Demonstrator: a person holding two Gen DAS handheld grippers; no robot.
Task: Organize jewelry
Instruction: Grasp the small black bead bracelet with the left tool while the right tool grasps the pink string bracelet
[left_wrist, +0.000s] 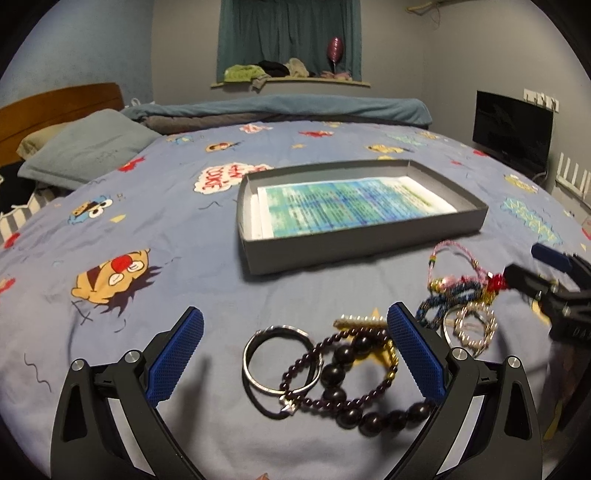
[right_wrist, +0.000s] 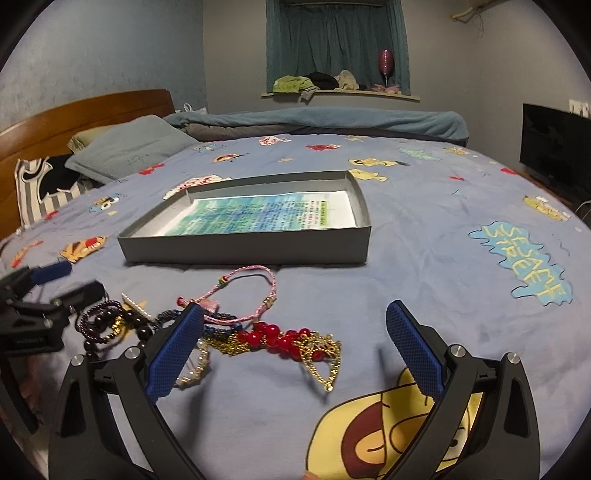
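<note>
Lying left-right near box, red necklace; both hand-held grippers spread apart.

Glossy dark beads, matt cardboard box

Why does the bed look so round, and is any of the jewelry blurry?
Both views: fisheye lenses bulge the bedsheet and darken the corners. Left wrist view: the right gripper and the red beads smear; the dark bead bracelet stays sharp.

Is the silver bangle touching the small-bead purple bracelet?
Touching. In the left wrist view the purple bracelet lies across the silver bangle, crossing its right rim with no gap showing.
</note>
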